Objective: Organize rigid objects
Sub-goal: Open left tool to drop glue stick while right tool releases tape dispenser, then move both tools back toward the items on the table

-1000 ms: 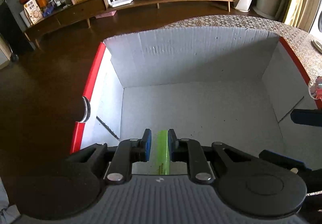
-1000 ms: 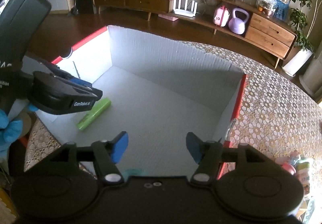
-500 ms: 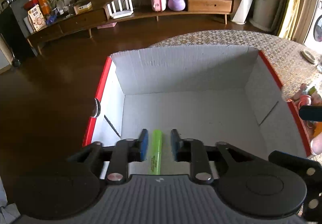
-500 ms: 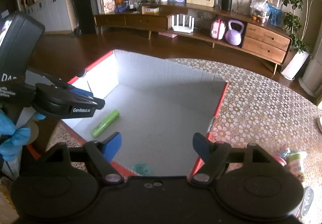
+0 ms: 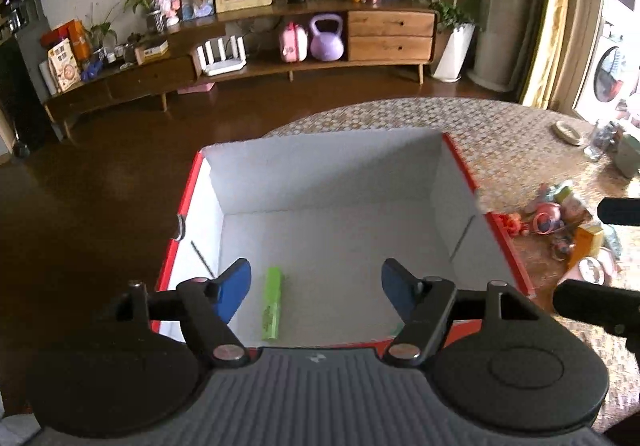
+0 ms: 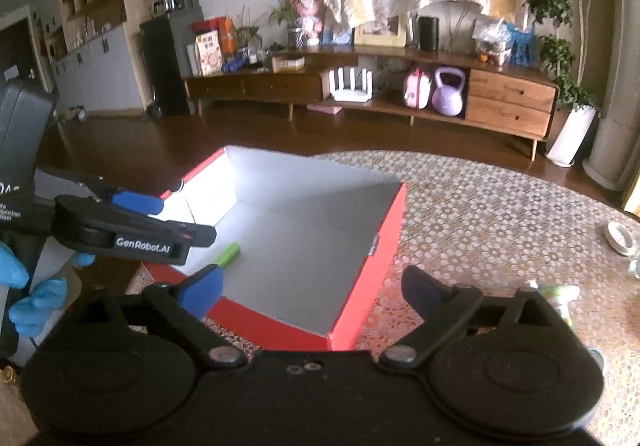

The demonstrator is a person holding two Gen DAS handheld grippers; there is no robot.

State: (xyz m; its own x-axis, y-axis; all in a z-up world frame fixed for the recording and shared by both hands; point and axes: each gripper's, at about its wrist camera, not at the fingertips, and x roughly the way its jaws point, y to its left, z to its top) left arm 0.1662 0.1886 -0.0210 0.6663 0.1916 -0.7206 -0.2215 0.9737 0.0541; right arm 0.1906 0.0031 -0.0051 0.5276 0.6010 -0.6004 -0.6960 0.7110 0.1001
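Observation:
A green marker (image 5: pixel 272 302) lies on the white floor of the red-edged cardboard box (image 5: pixel 464 165), near its front left corner; in the right wrist view the marker (image 6: pixel 229 254) shows beside the left tool. My left gripper (image 5: pixel 316 288) hangs above the box's near edge, its jaws opening, nothing between them. My right gripper (image 6: pixel 311 290) hovers over the box (image 6: pixel 394 230) near its front corner, jaws opening wide and empty. A blue-gloved hand (image 6: pixel 24 286) holds the left tool.
A pile of small toys and packets (image 5: pixel 564 221) lies on the patterned tablecloth right of the box; a green-capped item (image 6: pixel 558 292) sits by my right finger. A small dish (image 6: pixel 620 236) rests farther right. Beyond the round table are dark floor and a long wooden sideboard (image 5: pixel 280 65).
The left gripper let go of the green marker, which now lies on the box floor, and rose back. The right gripper widened and pulled up and back from the box.

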